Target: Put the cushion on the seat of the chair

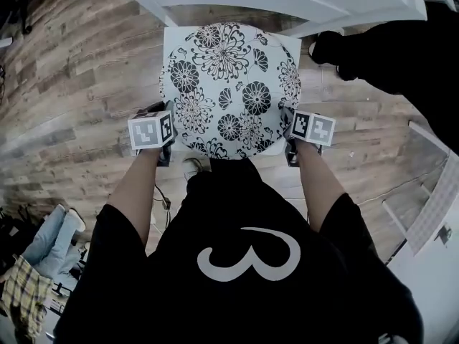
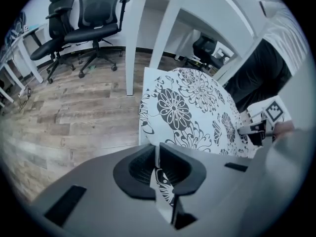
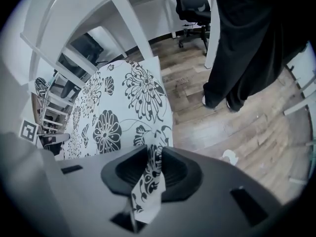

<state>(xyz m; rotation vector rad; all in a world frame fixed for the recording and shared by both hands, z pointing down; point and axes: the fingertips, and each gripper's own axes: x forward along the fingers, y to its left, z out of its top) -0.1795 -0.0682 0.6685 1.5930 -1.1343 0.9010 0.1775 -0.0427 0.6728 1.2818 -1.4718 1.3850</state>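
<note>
one round floral cushion [image 1: 229,88], square white seat [image 1: 172,38]

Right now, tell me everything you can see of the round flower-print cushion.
The round cushion of white fabric with black flower print lies flat on the white square chair seat, nearly covering it. It looks thin and soft. The left hand-held gripper pinches its left edge; its right edge sits between the slightly parted jaws of the right hand-held gripper.

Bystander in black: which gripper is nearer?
Right. The right gripper is at the cushion edge nearest the bystander; the left gripper grips the opposite edge, cushion between them.
</note>
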